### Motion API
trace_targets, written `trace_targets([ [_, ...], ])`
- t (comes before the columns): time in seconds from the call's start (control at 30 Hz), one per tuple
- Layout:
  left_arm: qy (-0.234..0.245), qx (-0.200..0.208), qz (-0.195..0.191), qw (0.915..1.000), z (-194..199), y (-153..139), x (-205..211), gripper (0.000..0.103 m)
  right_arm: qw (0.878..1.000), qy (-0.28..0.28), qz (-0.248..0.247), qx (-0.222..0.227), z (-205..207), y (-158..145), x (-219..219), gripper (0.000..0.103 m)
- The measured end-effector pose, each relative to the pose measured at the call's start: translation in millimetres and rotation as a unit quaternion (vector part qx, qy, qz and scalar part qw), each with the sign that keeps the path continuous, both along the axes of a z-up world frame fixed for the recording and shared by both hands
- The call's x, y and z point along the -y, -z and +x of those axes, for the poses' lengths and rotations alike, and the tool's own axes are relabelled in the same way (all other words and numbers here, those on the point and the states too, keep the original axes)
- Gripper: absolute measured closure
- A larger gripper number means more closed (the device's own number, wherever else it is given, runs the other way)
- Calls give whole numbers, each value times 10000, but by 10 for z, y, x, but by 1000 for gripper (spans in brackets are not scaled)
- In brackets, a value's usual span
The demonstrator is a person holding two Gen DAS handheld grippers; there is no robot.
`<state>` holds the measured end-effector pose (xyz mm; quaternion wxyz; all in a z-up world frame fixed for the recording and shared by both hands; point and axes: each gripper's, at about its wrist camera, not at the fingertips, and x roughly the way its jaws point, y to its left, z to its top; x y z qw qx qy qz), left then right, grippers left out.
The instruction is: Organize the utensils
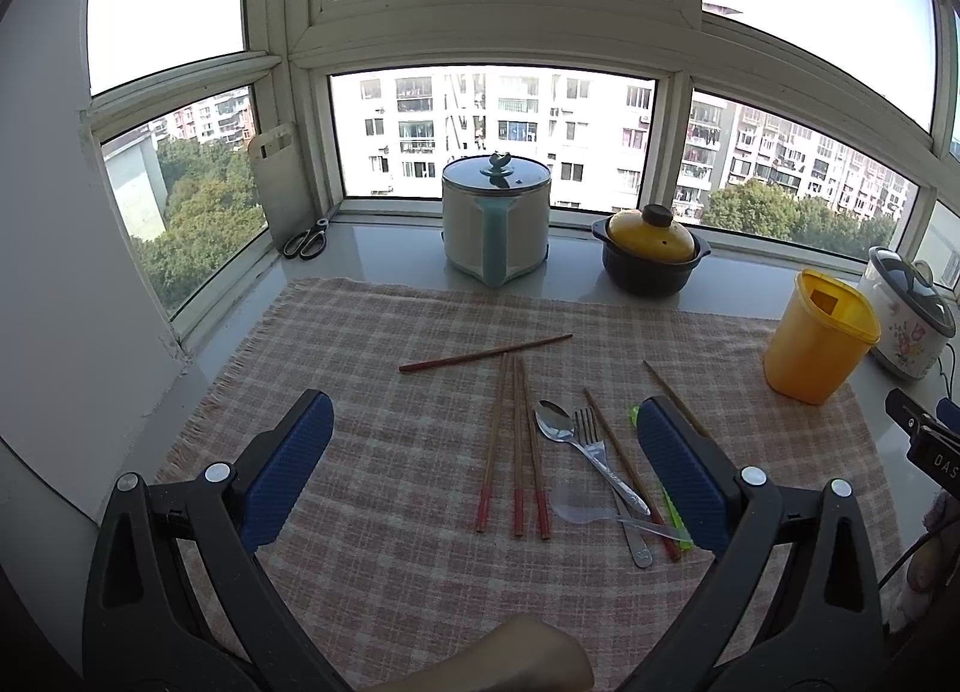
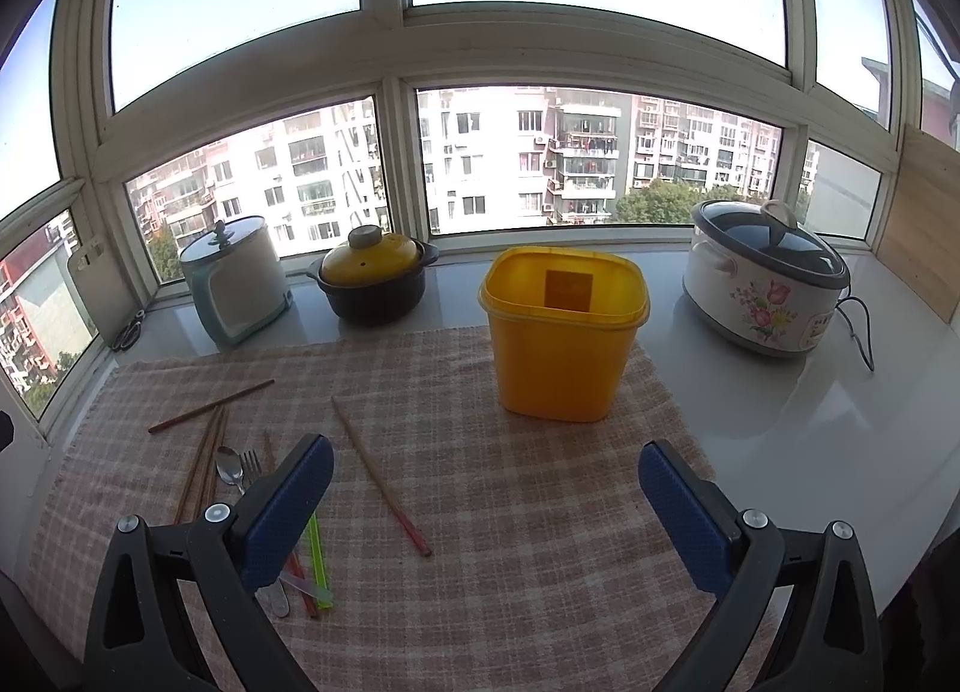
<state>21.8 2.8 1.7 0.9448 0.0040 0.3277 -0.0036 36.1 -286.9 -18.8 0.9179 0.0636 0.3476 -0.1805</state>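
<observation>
Blue ribbed pads line both grippers, and each pair of jaws stands spread wide with nothing between them. The left gripper (image 1: pixel 486 470) hovers over a checked cloth (image 1: pixel 372 392), framing most of the utensils. Three red-tipped chopsticks (image 1: pixel 517 452) lie side by side just inside the jaws at 12 o'clock; a darker chopstick (image 1: pixel 485 353) lies crosswise beyond their far tips. Just beside them at 1 o'clock a metal spoon (image 1: pixel 555 422) and fork (image 1: pixel 594 443) lie together, with a clear plastic spoon (image 1: pixel 576 503) across their handles and another chopstick (image 1: pixel 624 467) alongside. A green strip (image 1: pixel 672 515) shows near the right pad; what it is I cannot tell.

The right gripper (image 2: pixel 486 503) hangs over the same cloth, with a lone chopstick (image 2: pixel 381 479) at its 11 o'clock and a yellow container (image 2: pixel 561 338), open-topped and upright, at 12 o'clock. On the sill behind stand a white pot (image 2: pixel 237 281), a yellow-lidded casserole (image 2: pixel 375 275) and a flowered cooker (image 2: pixel 762 284).
</observation>
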Motion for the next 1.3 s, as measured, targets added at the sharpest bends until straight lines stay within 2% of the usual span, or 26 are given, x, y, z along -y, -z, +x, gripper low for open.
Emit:
trace_targets([
  [1.3, 50, -233, -43, 9997, 121, 174, -192, 0, 9998, -40, 57, -204, 148, 139, -83, 0],
])
